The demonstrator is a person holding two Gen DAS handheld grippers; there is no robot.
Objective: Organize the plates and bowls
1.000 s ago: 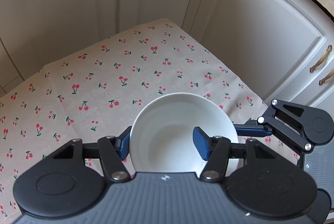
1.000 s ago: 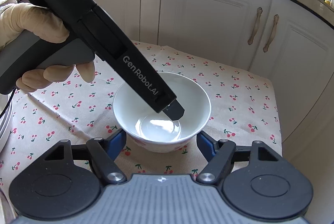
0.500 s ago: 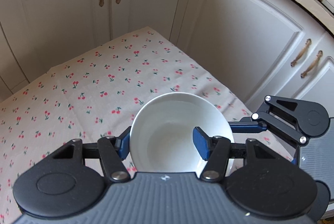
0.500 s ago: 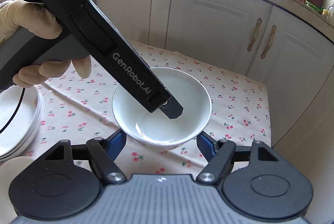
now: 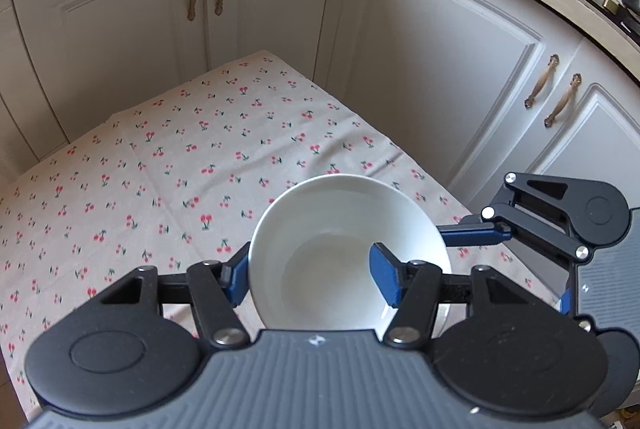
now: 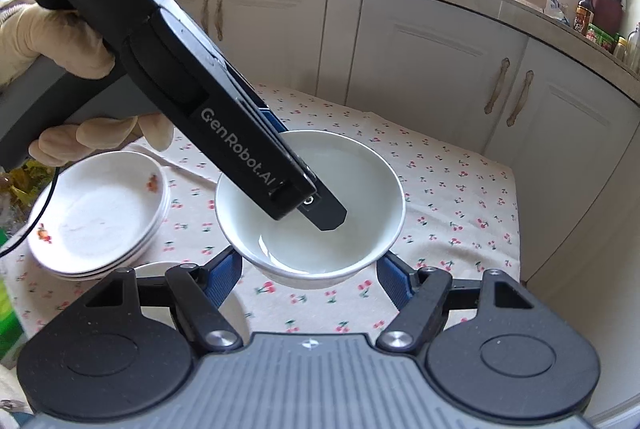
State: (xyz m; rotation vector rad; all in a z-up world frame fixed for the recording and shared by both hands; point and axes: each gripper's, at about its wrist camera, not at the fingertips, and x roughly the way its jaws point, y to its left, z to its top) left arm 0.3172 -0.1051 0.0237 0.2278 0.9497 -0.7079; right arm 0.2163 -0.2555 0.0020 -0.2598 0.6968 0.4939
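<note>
One white bowl (image 5: pixel 344 249) sits center frame, my left gripper (image 5: pixel 310 275) pinching its rim so it rides clear of the table (image 5: pixel 160 169), right gripper (image 6: pixel 308 273) spread empty underneath, plates (image 6: pixel 96 217) stacked at left.

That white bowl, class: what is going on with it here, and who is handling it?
A person in pale gloves holds a two-finger gripper in each hand. The left gripper is clamped on the rim of the white bowl, one finger inside and one outside, and holds it above the cherry-print tablecloth. The right gripper hangs open just beside the bowl, holding nothing. A stack of shallow plates sits on the cloth to the left in the right wrist view.
</note>
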